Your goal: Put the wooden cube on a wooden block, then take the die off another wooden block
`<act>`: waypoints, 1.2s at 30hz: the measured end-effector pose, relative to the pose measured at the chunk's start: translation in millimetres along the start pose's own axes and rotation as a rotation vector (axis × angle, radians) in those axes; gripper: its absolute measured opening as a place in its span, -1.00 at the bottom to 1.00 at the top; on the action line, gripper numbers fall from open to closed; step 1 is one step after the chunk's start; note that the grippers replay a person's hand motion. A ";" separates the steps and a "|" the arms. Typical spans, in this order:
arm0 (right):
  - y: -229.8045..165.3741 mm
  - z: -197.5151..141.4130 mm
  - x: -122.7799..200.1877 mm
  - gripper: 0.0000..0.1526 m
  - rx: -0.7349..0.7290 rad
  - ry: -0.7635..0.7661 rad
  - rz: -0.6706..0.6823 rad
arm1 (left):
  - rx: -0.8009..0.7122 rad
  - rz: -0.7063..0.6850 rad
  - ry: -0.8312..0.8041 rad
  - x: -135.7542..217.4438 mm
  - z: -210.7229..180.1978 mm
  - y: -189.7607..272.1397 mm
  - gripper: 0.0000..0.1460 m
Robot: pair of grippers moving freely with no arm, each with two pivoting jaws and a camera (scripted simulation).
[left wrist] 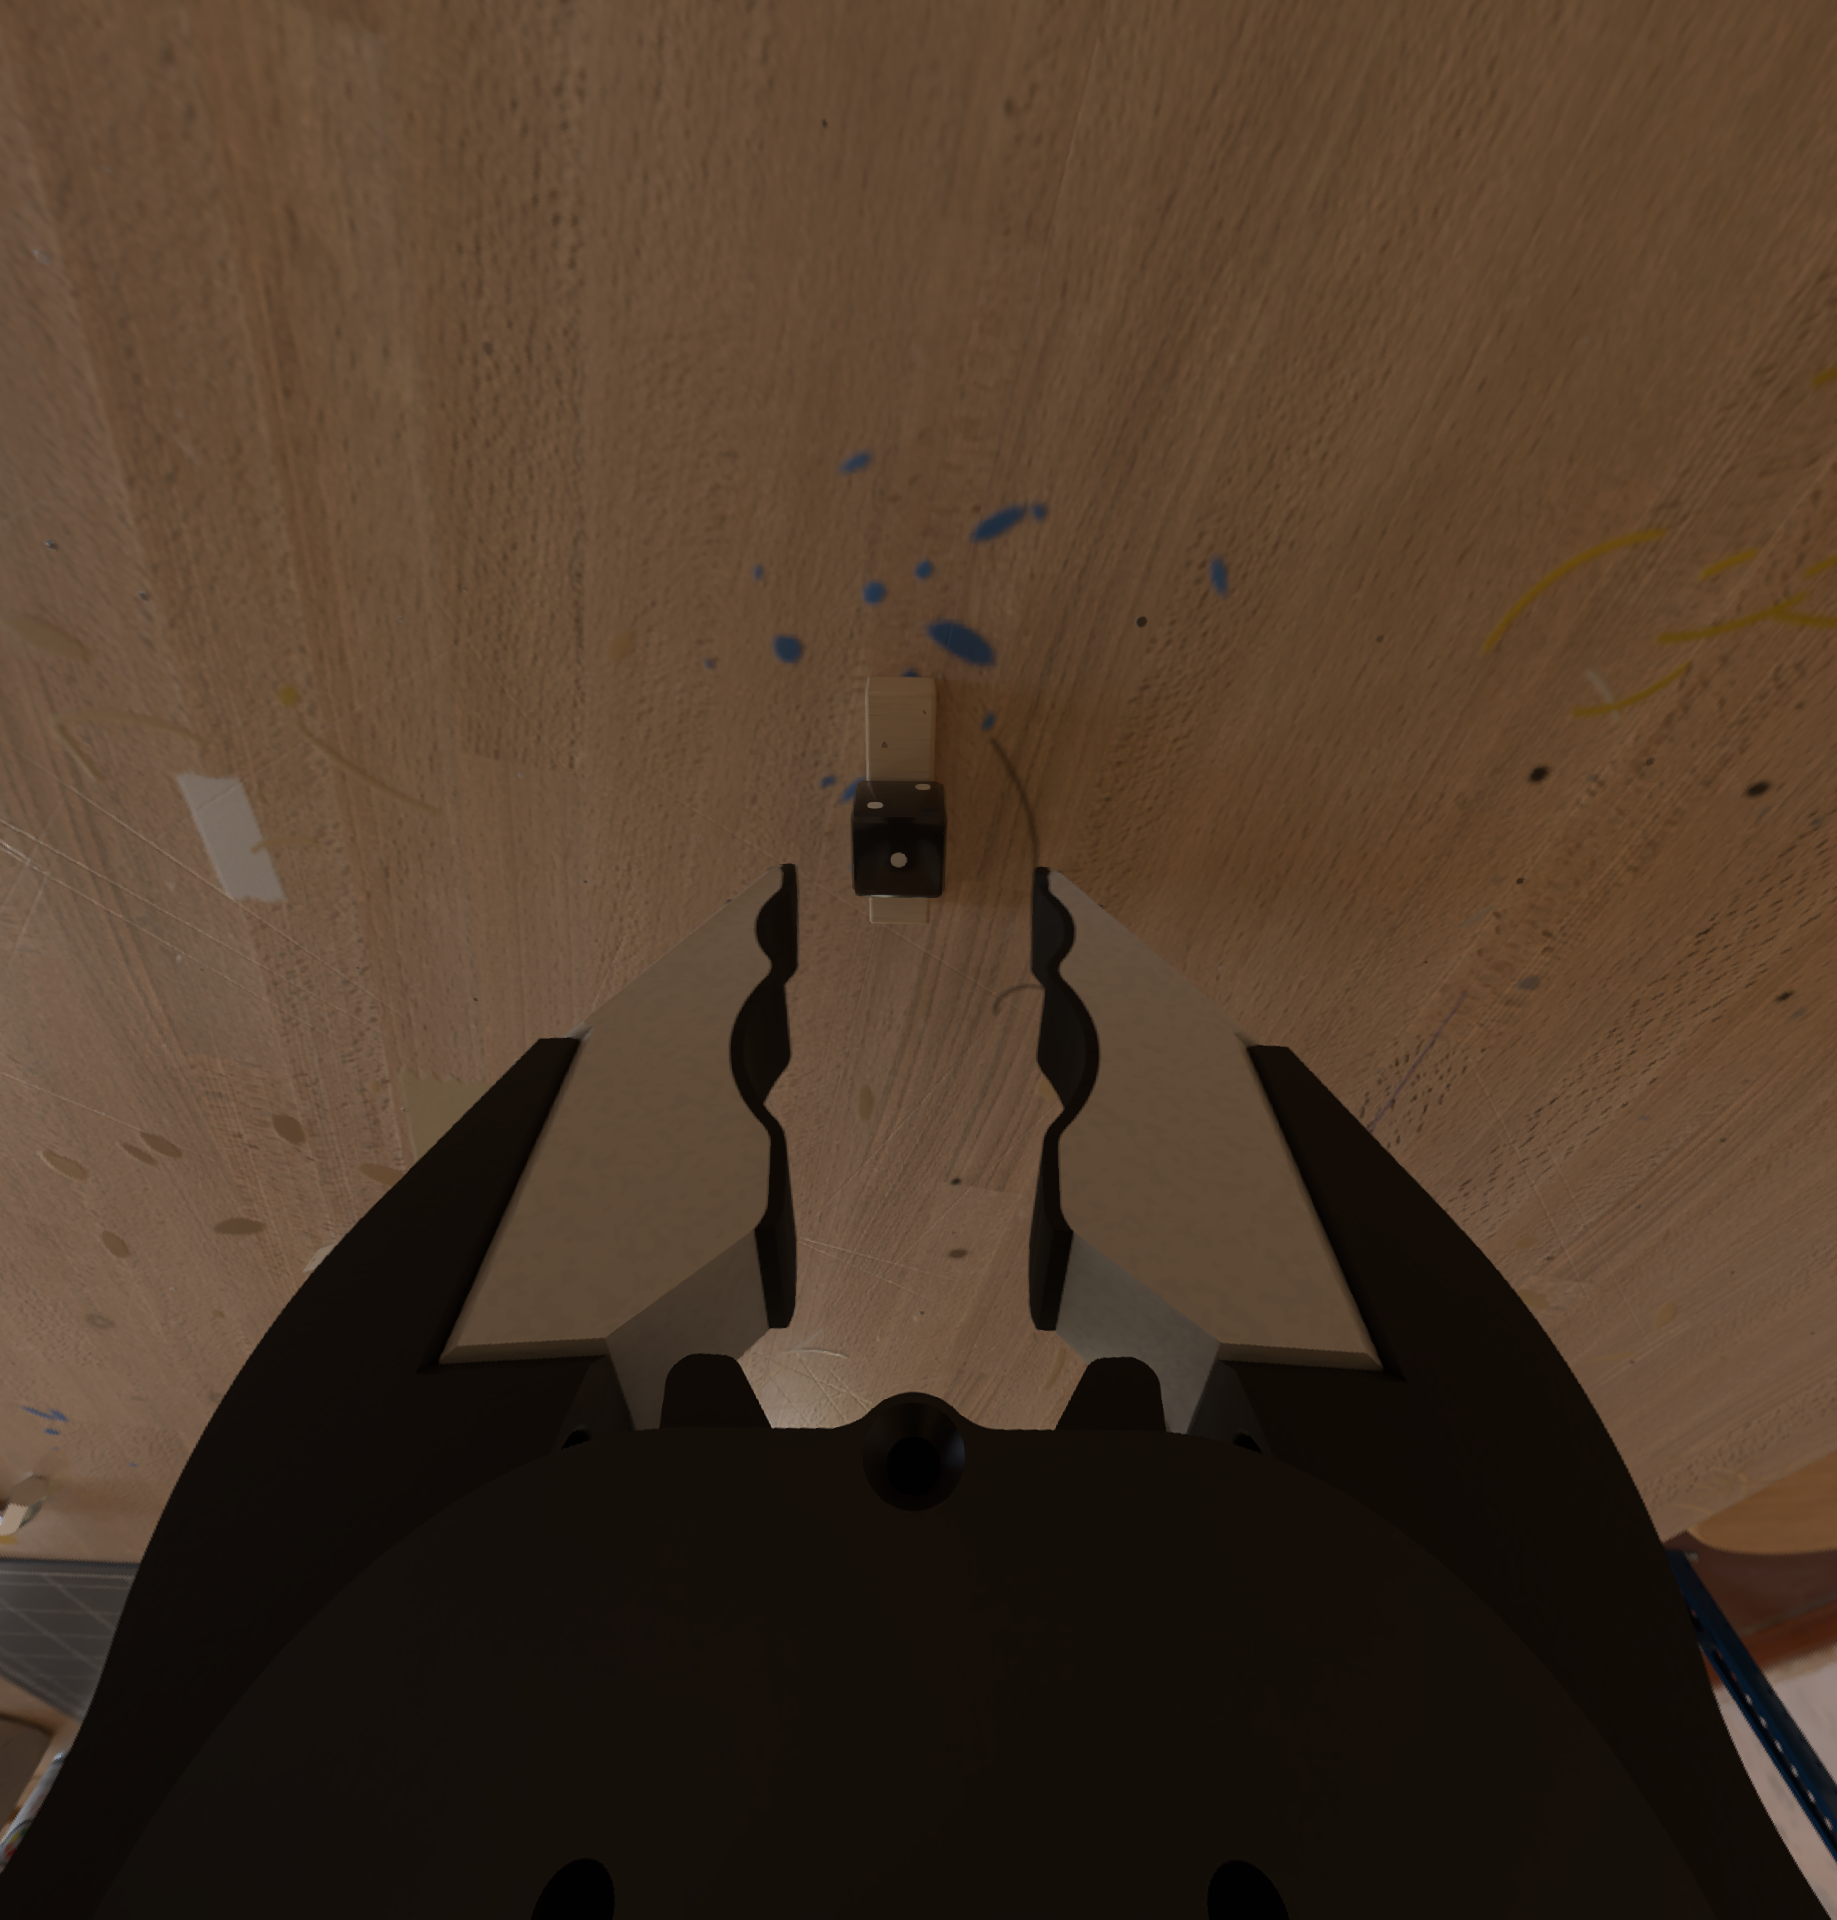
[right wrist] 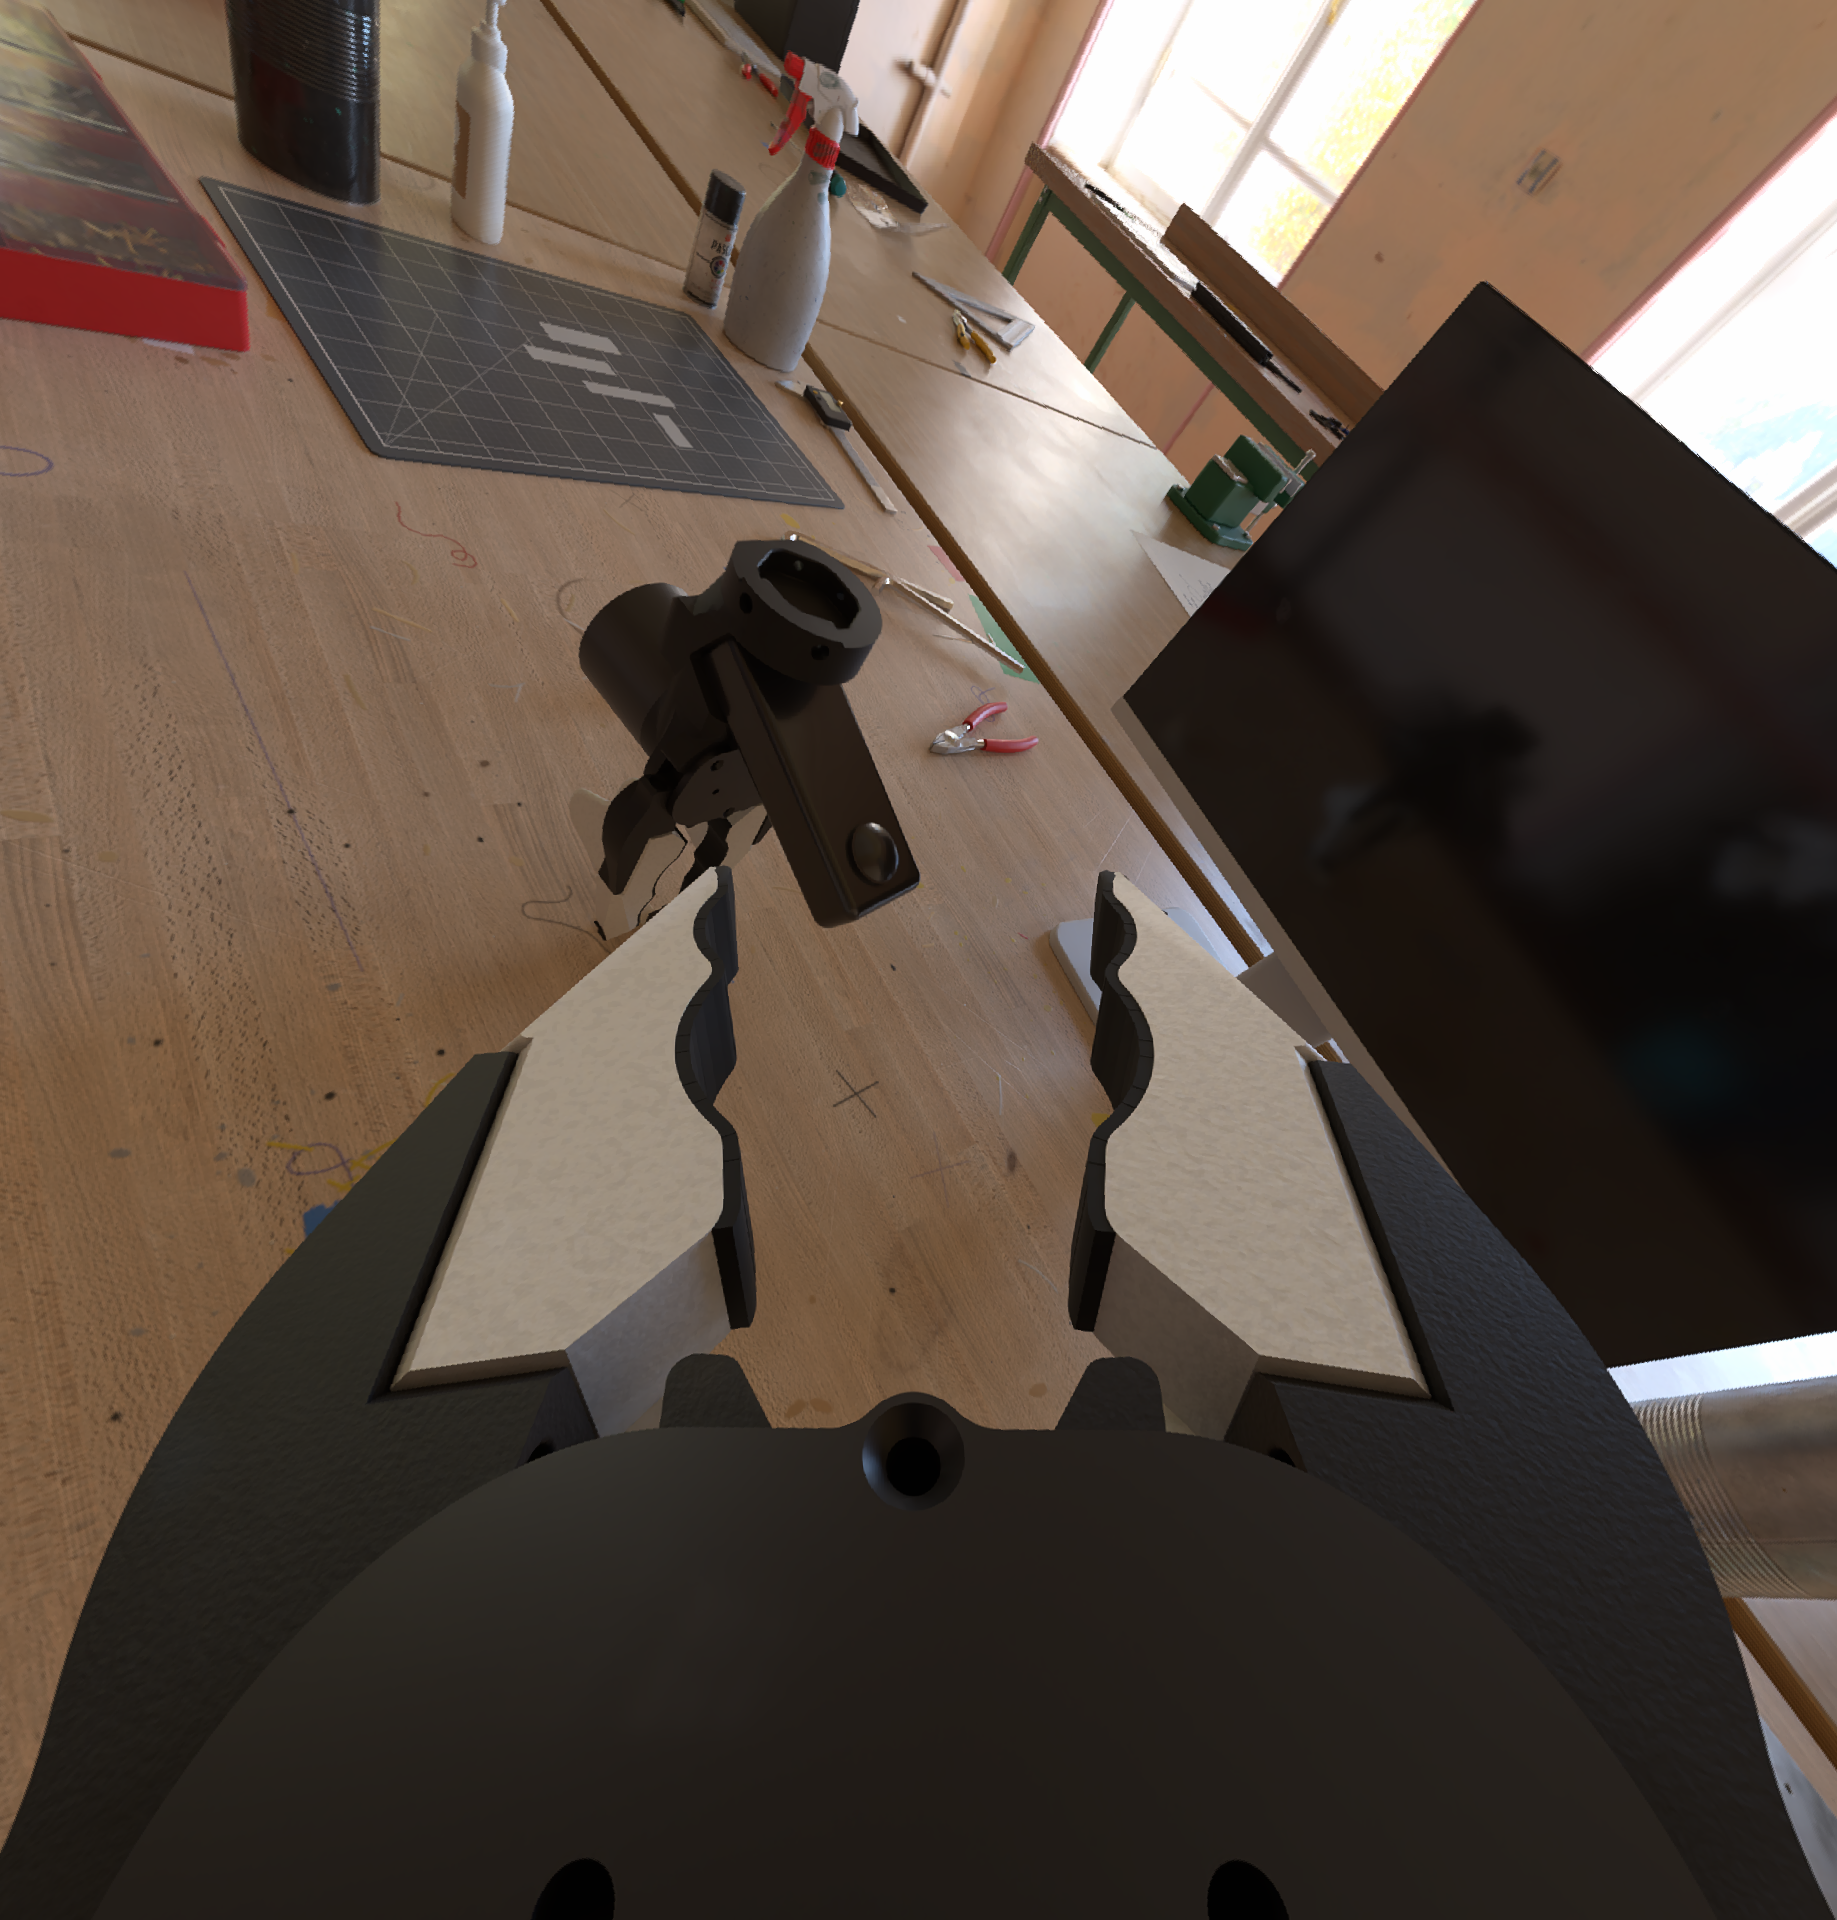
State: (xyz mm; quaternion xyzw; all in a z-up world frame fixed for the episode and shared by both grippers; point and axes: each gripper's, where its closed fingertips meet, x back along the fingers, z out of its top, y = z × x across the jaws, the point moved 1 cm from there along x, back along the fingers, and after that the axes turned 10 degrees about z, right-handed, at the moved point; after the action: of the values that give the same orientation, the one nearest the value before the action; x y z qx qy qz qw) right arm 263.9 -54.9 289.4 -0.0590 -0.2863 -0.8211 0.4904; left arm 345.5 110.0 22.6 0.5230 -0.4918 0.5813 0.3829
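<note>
Black die (left wrist: 897, 854) beyond empty, parted left jaws.

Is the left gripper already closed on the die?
No, the left gripper is open above the black die, which sits on a wooden block.

The wooden block (left wrist: 899, 727) was partly covered by the black die (left wrist: 897, 854) on it, only both ends showing. In the right wrist view, the left gripper (right wrist: 675, 883) was partly hidden behind the right gripper (right wrist: 909, 914), and the dark monitor (right wrist: 1516, 810) was cut off by the edge.
</note>
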 end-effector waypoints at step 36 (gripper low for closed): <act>-25.0 8.4 -23.6 0.04 0.077 -0.017 0.055 | 0.034 0.031 0.038 48.6 -214.8 -24.3 -0.78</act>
State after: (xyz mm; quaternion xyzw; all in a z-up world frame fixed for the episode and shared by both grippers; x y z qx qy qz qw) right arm 253.5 -23.4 277.2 -0.0549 -0.3199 -0.7951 0.5123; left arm 311.4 321.0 81.2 0.5105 -0.4825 0.6053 0.3744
